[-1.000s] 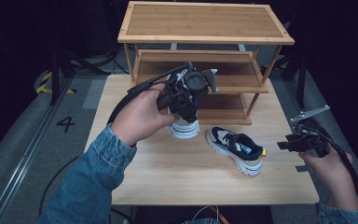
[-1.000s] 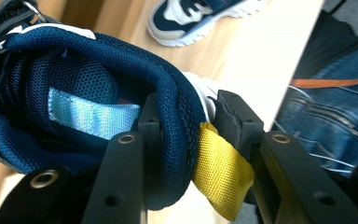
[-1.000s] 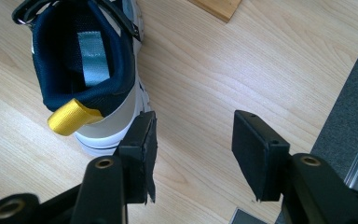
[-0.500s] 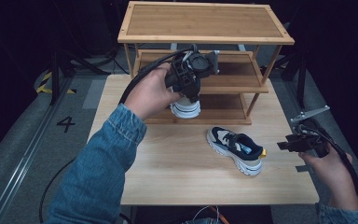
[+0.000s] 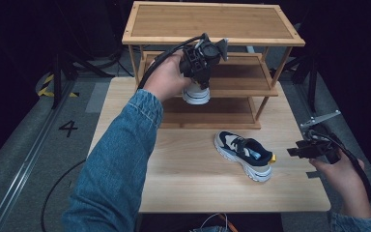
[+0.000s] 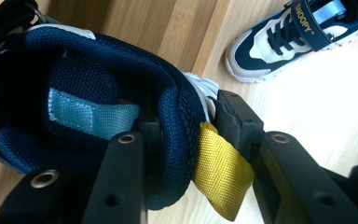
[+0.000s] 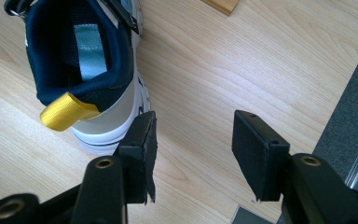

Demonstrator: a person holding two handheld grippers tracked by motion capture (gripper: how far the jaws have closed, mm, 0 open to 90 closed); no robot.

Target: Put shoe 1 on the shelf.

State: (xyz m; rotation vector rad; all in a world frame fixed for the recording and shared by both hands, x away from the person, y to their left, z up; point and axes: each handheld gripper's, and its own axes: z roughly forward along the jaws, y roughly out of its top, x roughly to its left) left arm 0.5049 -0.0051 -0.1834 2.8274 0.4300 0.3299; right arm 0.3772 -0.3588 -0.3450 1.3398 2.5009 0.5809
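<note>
Left gripper (image 5: 199,79) clamps first shoe (image 5: 196,93) at rack (image 5: 212,25), unplaced; second shoe (image 5: 244,154) waits at four o'clock; right gripper (image 5: 297,151) apart.

The held shoe (image 6: 121,107) has a navy woven-mesh collar, soft and matt, with a yellow webbing loop (image 6: 221,175) of ribbed cloth at its 4 o'clock and a pale blue fabric tab inside. The second shoe (image 5: 244,153) shows smooth off-white panels, a white rubbery sole and flat cloth laces. The table (image 5: 193,188) is pale wood, smooth with fine grain; the rack (image 5: 212,21) is warmer slatted wood. The left gripper (image 6: 186,121) and right gripper (image 7: 193,137) are matt black plastic with metal rivets. The sleeve (image 5: 118,159) is denim.
</note>
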